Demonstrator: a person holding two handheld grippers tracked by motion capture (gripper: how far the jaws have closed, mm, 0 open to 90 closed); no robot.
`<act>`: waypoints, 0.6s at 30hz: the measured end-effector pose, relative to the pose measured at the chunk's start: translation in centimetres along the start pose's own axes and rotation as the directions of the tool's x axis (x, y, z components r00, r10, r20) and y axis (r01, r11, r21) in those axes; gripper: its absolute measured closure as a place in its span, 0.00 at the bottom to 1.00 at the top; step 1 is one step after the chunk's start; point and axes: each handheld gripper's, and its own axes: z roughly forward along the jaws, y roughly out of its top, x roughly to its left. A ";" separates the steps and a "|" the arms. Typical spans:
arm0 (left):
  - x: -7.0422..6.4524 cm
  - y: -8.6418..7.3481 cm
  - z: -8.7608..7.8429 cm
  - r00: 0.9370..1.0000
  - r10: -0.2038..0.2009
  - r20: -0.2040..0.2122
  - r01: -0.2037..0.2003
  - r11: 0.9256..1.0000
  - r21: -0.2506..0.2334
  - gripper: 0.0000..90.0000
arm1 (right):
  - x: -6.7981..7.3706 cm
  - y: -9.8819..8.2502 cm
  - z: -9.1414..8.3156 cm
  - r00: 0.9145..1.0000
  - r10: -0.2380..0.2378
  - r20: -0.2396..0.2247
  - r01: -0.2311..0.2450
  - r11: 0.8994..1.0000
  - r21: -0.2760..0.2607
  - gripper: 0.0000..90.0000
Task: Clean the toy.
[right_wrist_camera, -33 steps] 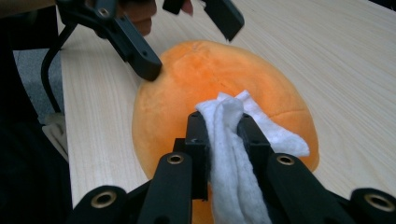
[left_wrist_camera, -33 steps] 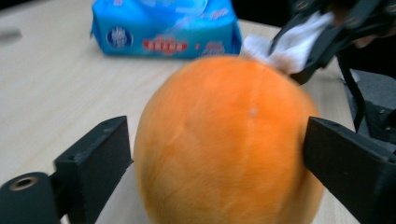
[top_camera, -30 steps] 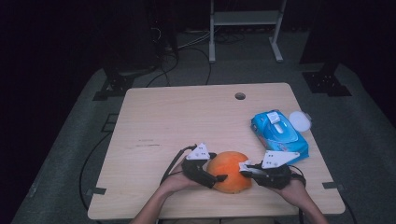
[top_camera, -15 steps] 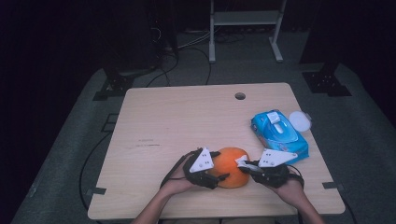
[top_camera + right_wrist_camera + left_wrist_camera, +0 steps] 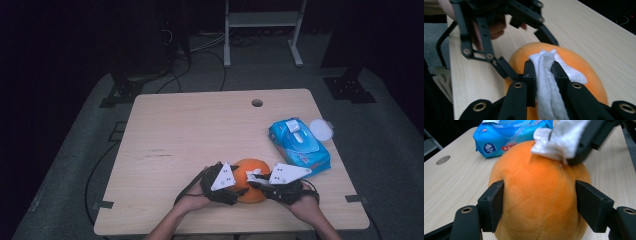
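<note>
Since a second ago, the left gripper has been closing its jaws onto the orange plush ball at the table's near edge. The right gripper is pinching a white wipe against its top. Hard rubbing could be rolling the soft ball loose.

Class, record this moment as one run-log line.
left gripper: closing, shut on orange plush | right gripper: shut on white wipe, wipe on plush

The blue wipes pack bore a round white logo with small lettering and a red strip of print, both too blurred to read.
</note>
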 end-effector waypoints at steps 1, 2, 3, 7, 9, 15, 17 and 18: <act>0.0 -0.1 0.0 1.000 -0.006 0.004 0.006 1.000 -0.003 0.31 | -0.3 -0.2 -0.1 1.000 0.007 0.008 -0.007 1.000 0.002 0.85; 0.0 -0.1 0.0 1.000 -0.008 0.006 0.008 1.000 -0.004 0.32 | -0.7 -0.5 -0.3 1.000 0.014 0.025 -0.014 1.000 0.008 0.85; 0.1 -0.2 0.0 1.000 -0.012 0.007 0.012 1.000 -0.009 0.31 | -1.1 -0.8 -0.5 0.999 0.023 0.033 -0.023 1.000 0.012 0.85; 0.1 -0.1 0.2 1.000 -0.014 0.013 0.015 1.000 -0.014 0.31 | -2.1 -1.7 -1.1 0.996 0.081 0.032 -0.081 0.997 0.009 0.85; 0.1 0.0 0.2 1.000 -0.014 0.012 0.014 1.000 -0.010 0.31 | -1.8 -1.5 -1.0 0.997 0.064 0.035 -0.065 0.998 0.015 0.85; -0.2 0.1 0.3 1.000 -0.007 0.012 0.007 1.000 -0.010 0.30 | 0.3 0.1 0.0 0.999 0.020 -0.031 -0.021 1.000 -0.012 0.85; -0.4 0.2 0.4 1.000 0.010 0.009 -0.010 1.000 -0.003 0.30 | 0.8 0.5 0.3 0.999 0.005 -0.040 -0.005 1.000 -0.004 0.85; -0.5 0.3 0.4 1.000 0.015 0.006 -0.015 1.000 0.000 0.30 | 0.8 0.6 0.4 0.999 -0.005 -0.032 0.005 1.000 0.003 0.85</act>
